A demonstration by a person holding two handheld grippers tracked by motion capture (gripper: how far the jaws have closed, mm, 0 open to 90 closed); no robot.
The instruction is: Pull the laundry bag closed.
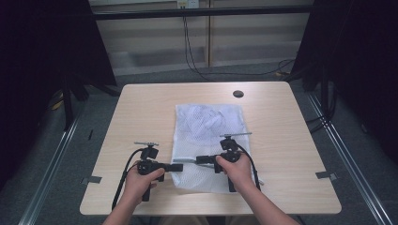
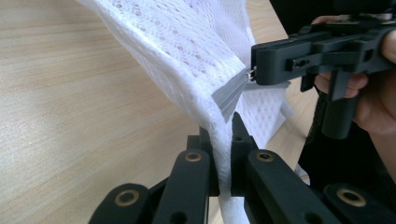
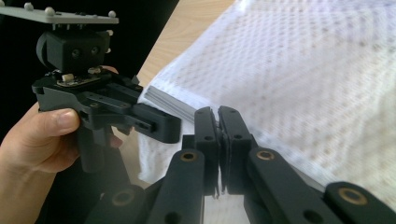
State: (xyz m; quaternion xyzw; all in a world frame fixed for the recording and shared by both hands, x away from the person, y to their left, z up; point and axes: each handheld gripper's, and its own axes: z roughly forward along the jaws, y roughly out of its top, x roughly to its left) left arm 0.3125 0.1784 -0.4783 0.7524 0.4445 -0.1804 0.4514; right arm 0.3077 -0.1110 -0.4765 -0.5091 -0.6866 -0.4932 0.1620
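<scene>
Mesh bag [image 1: 209, 140] flat on bench [image 1: 141, 112], long axis running away from person; left tool [image 1: 177, 166] pinches its near edge, right tool [image 1: 201, 160] its zipper pull.

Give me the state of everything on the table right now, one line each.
Mesh bag: lying flat on the table, near edge lifted; something pale inside.
Zipper: runs along the lifted edge; its pull looks pinched by the right tool.
Left tool: shut on the bag's edge.
Right tool: shut at the bag's zipper end.
Table: a dark round hole near the far edge.
</scene>
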